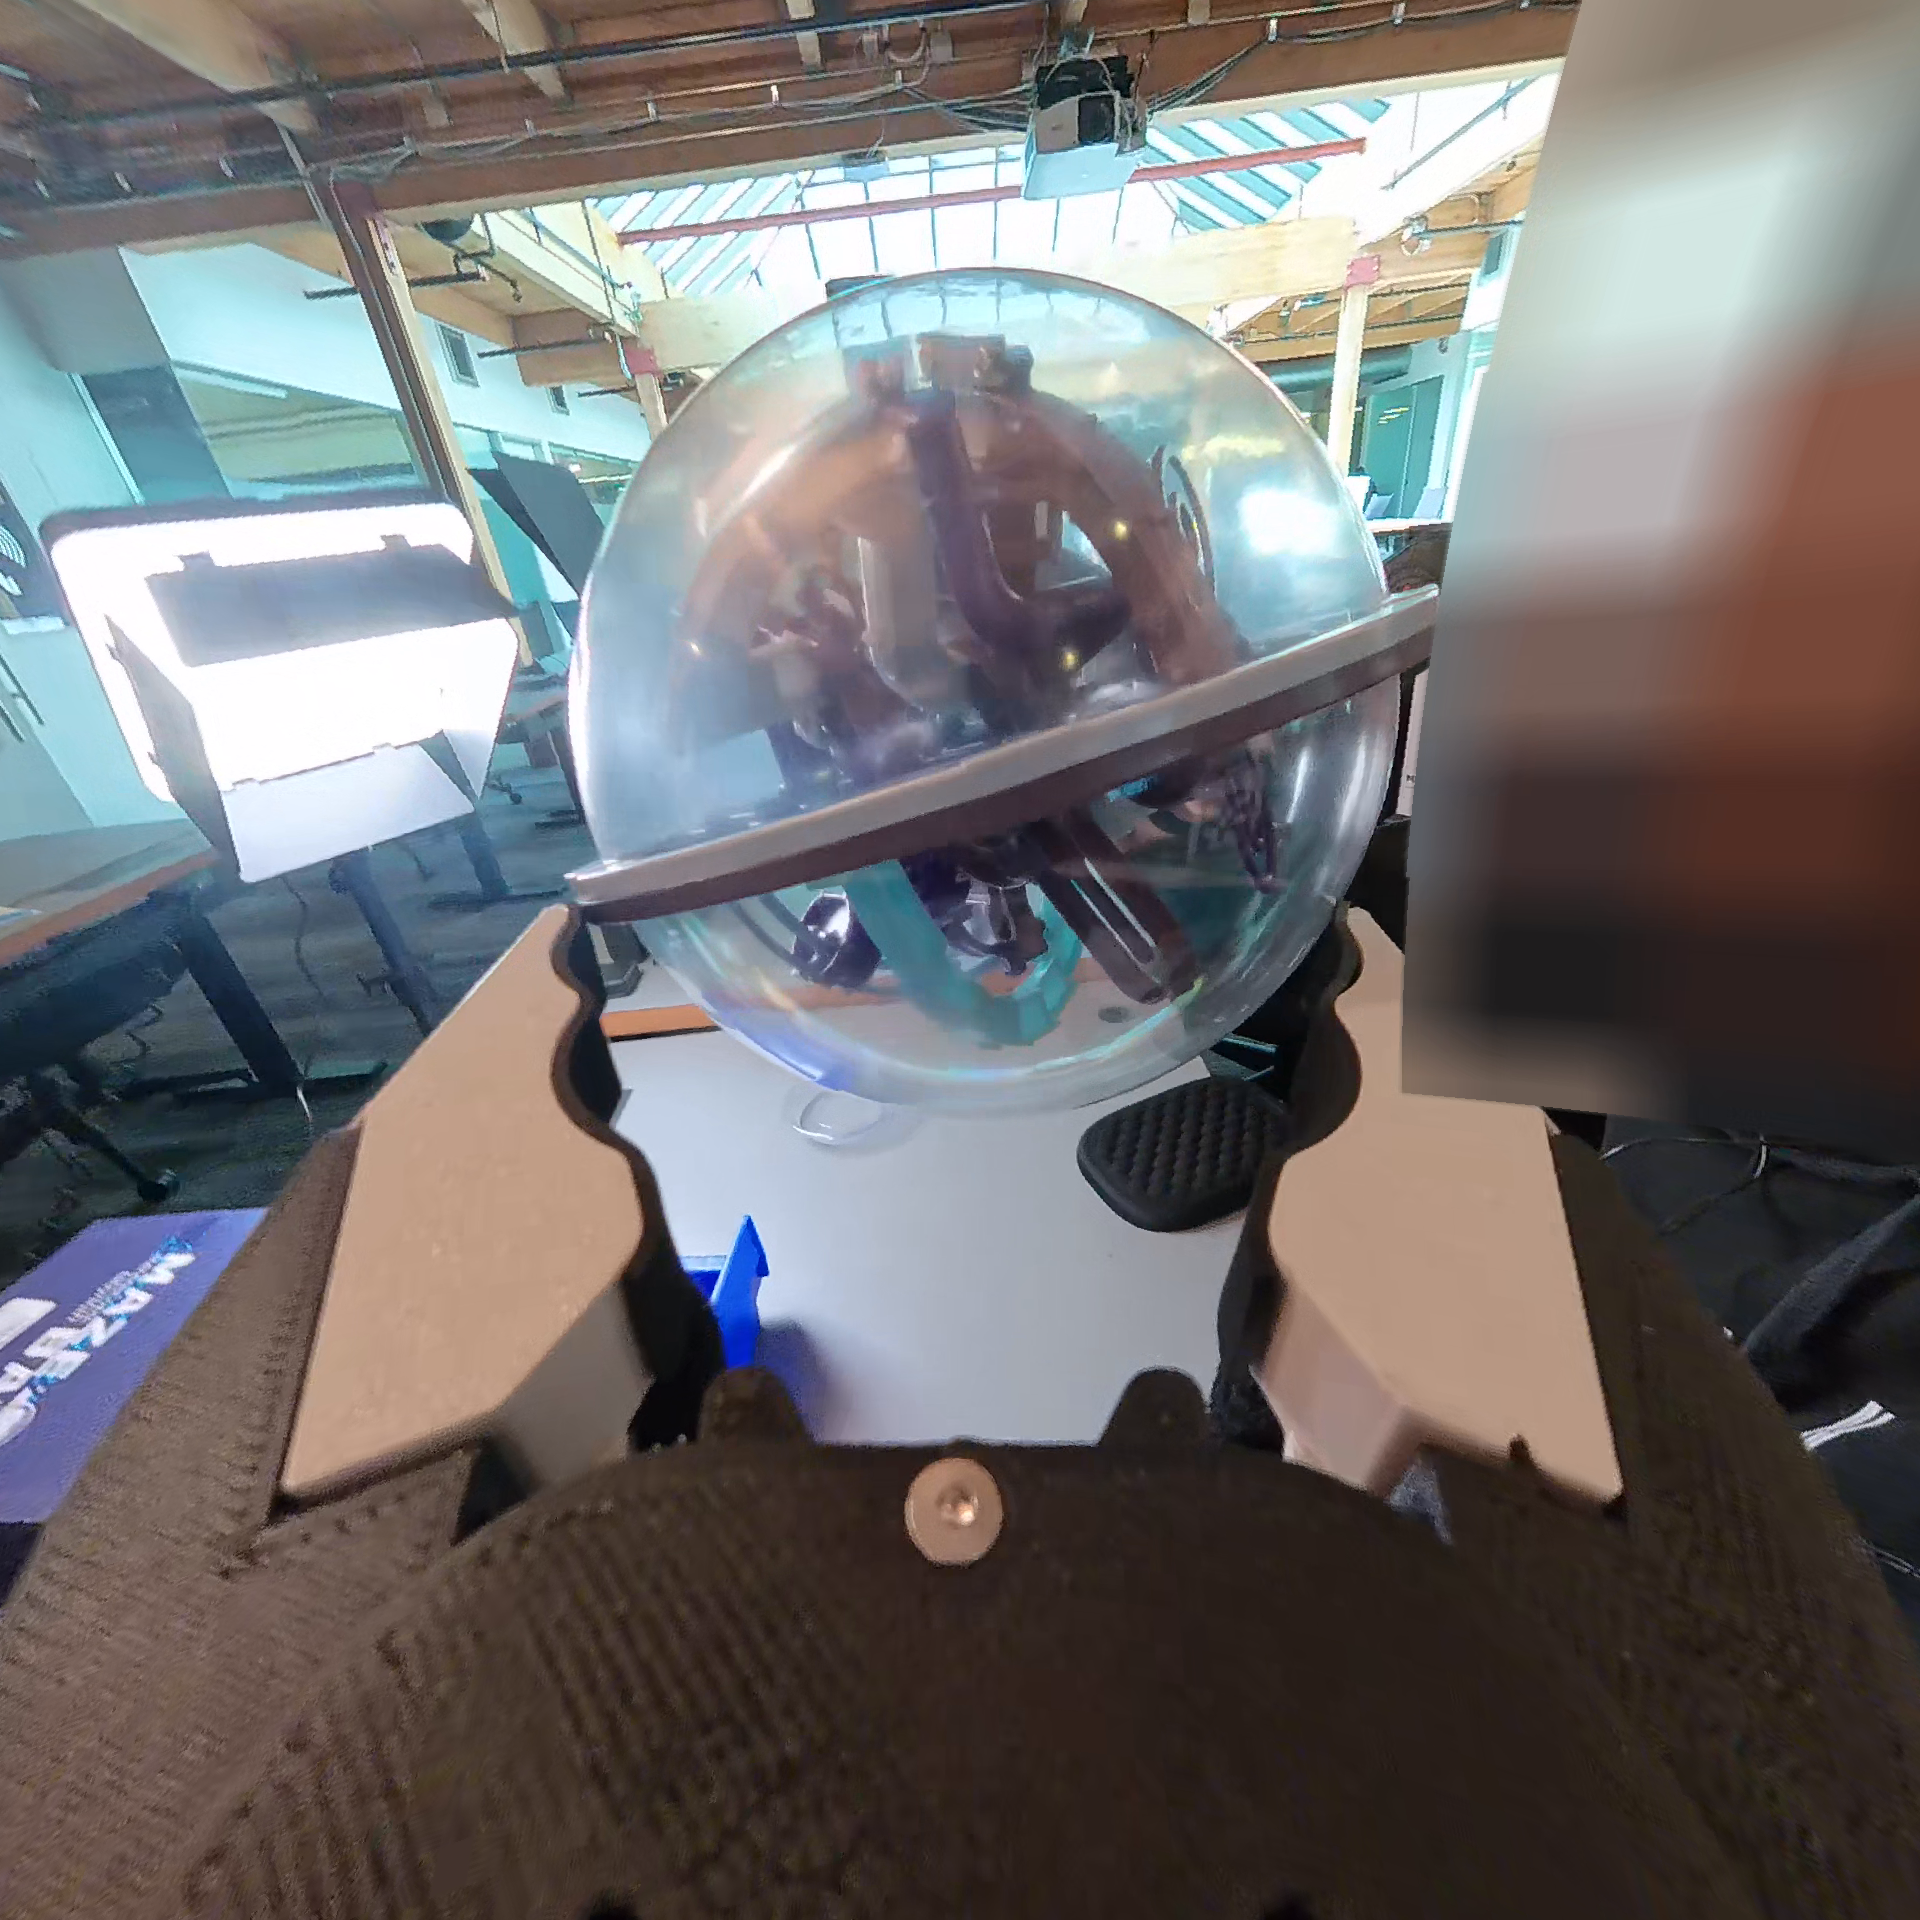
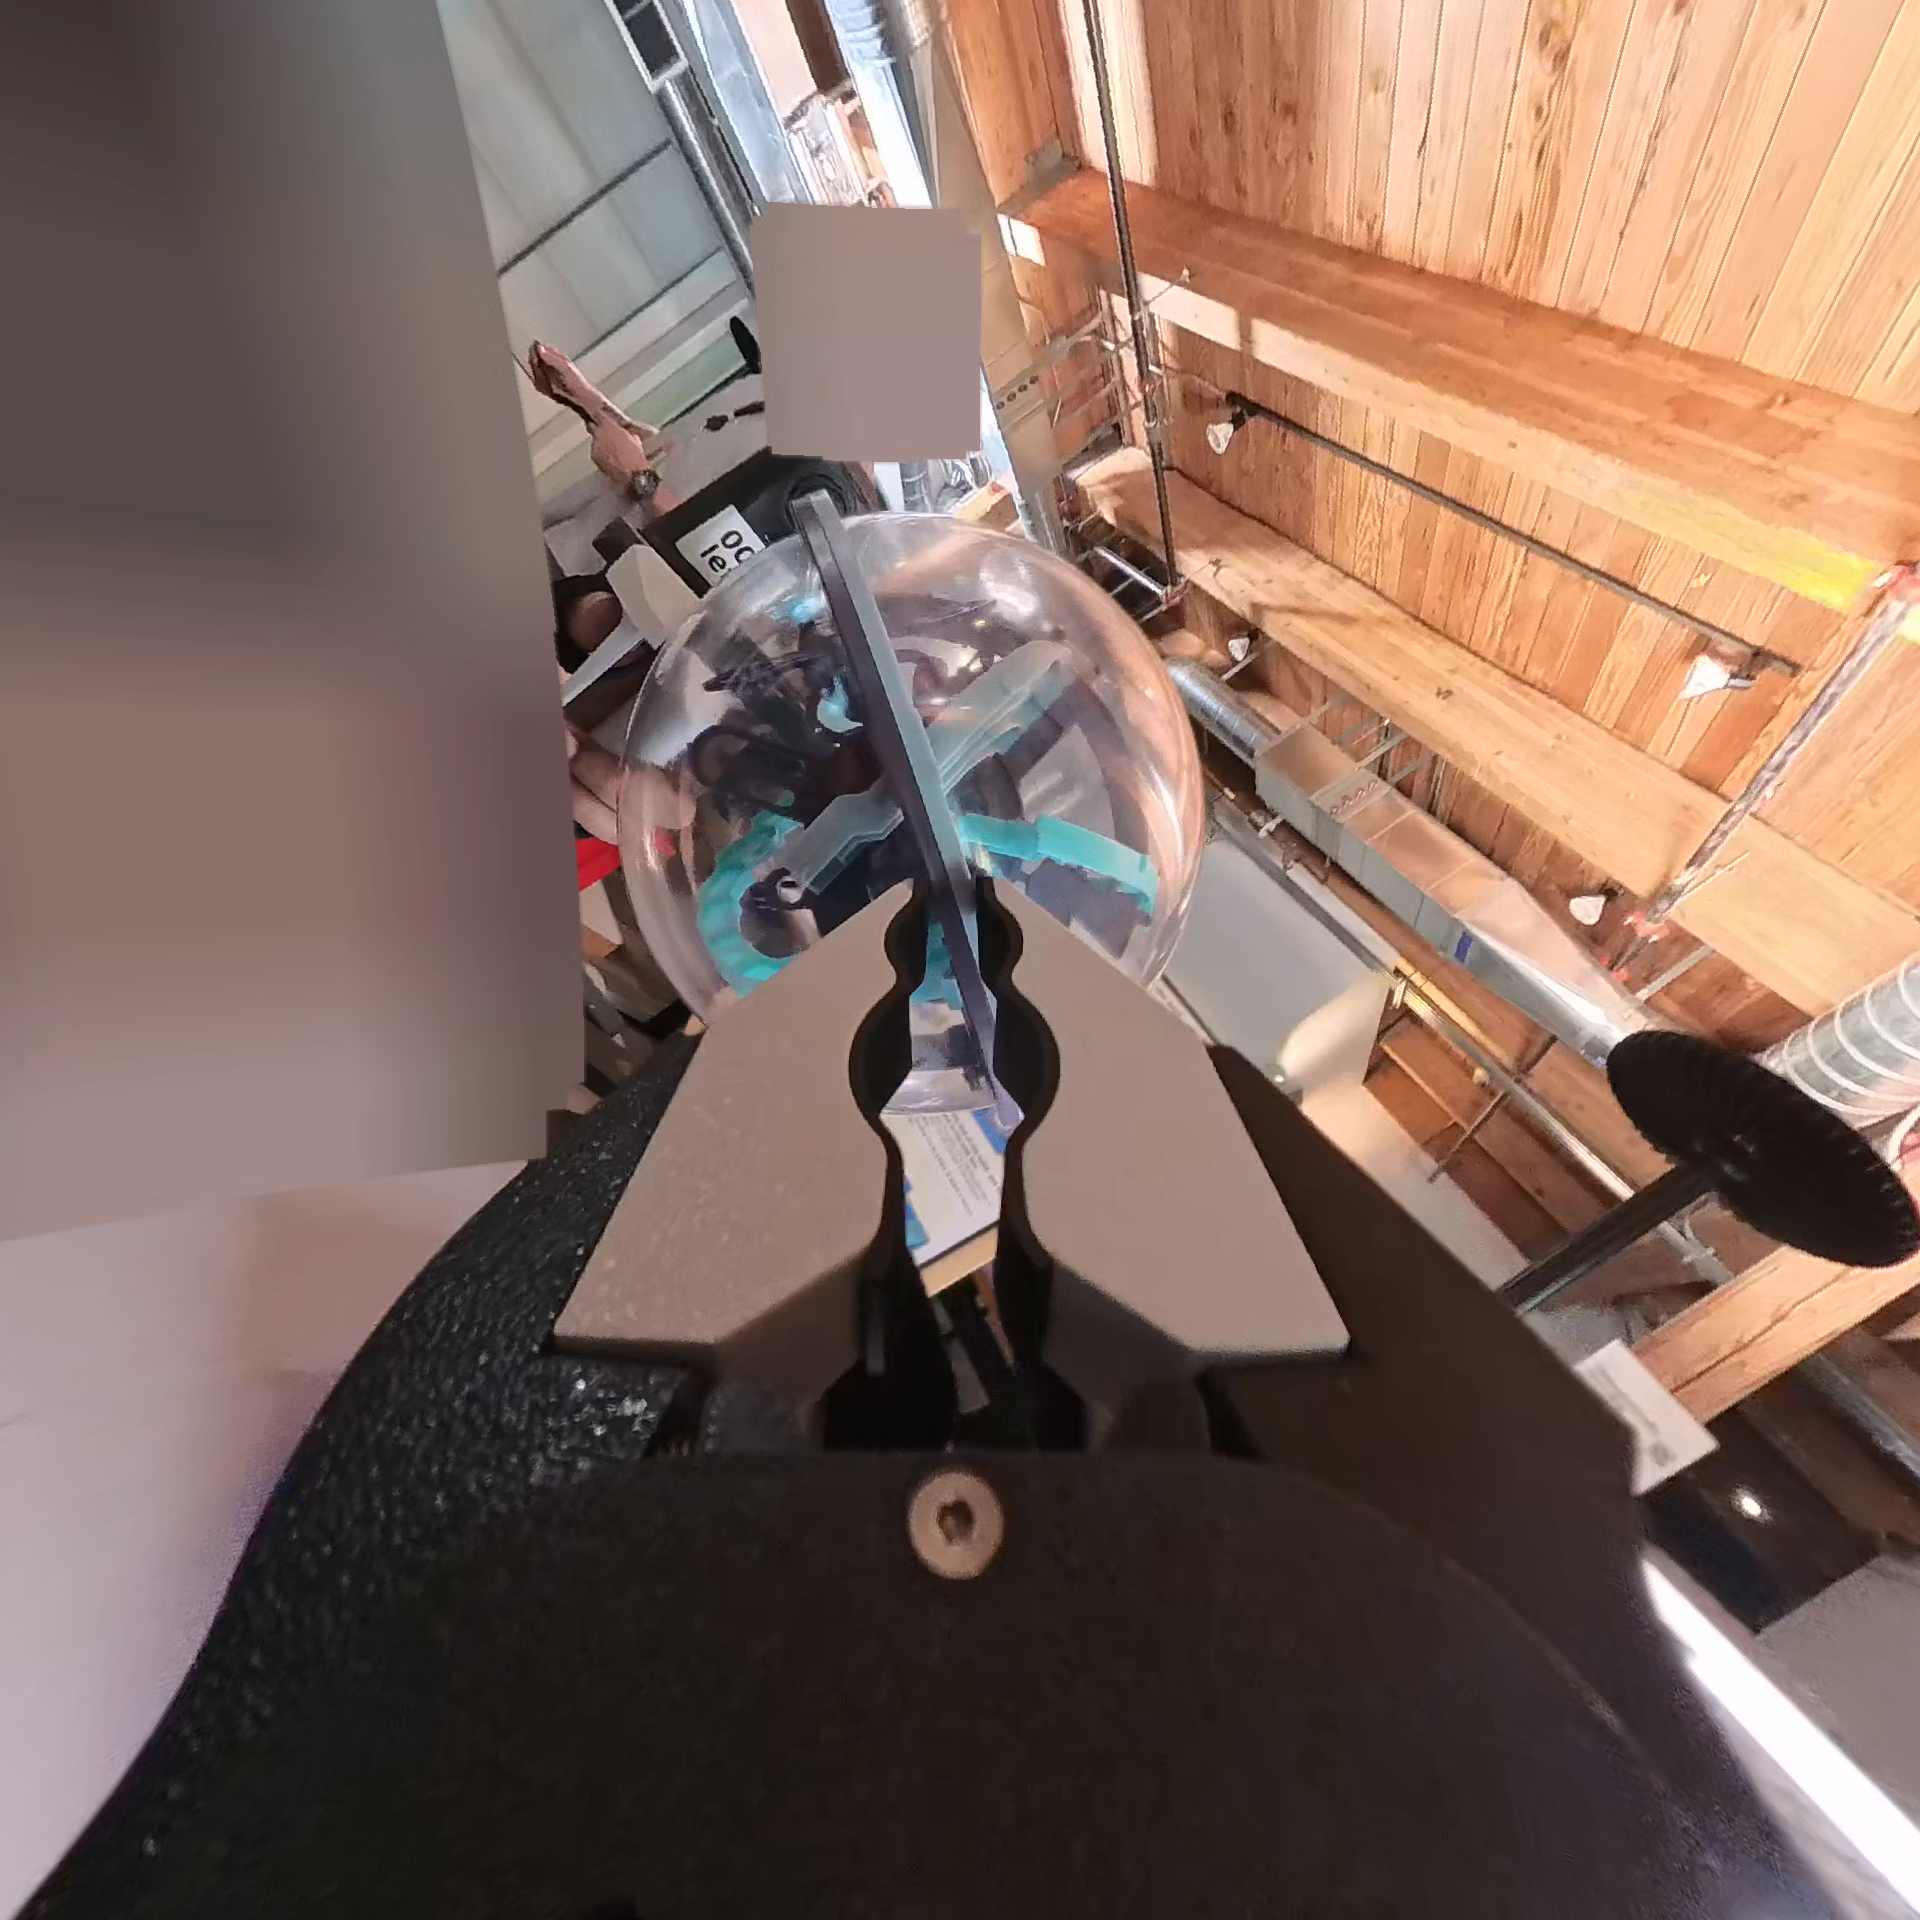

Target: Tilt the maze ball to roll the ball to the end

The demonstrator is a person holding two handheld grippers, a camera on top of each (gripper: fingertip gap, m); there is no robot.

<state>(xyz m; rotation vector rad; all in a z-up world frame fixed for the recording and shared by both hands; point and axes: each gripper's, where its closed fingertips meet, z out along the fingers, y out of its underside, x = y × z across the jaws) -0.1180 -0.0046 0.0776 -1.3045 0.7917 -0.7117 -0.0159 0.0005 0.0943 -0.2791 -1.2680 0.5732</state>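
The maze ball [image 1: 987, 582] is a clear sphere with a grey rim around its middle and brown, purple and teal tracks inside. It hangs in the air above the white table [image 1: 935, 1299]. My left gripper [image 1: 961, 935] has its fingers spread wide and pressed on both sides of the sphere's lower half. In the right wrist view the maze ball [image 2: 1060, 727] stands with its rim on edge, and my right gripper [image 2: 951, 914] is clamped on that rim. I cannot pick out the small ball inside.
A clear ring stand [image 1: 842, 1122] and a black textured oval pad [image 1: 1184, 1153] lie on the table under the sphere. A blue bin edge [image 1: 738, 1288] and a purple box [image 1: 104, 1351] sit at the near left. A bright light panel [image 1: 281, 665] stands left.
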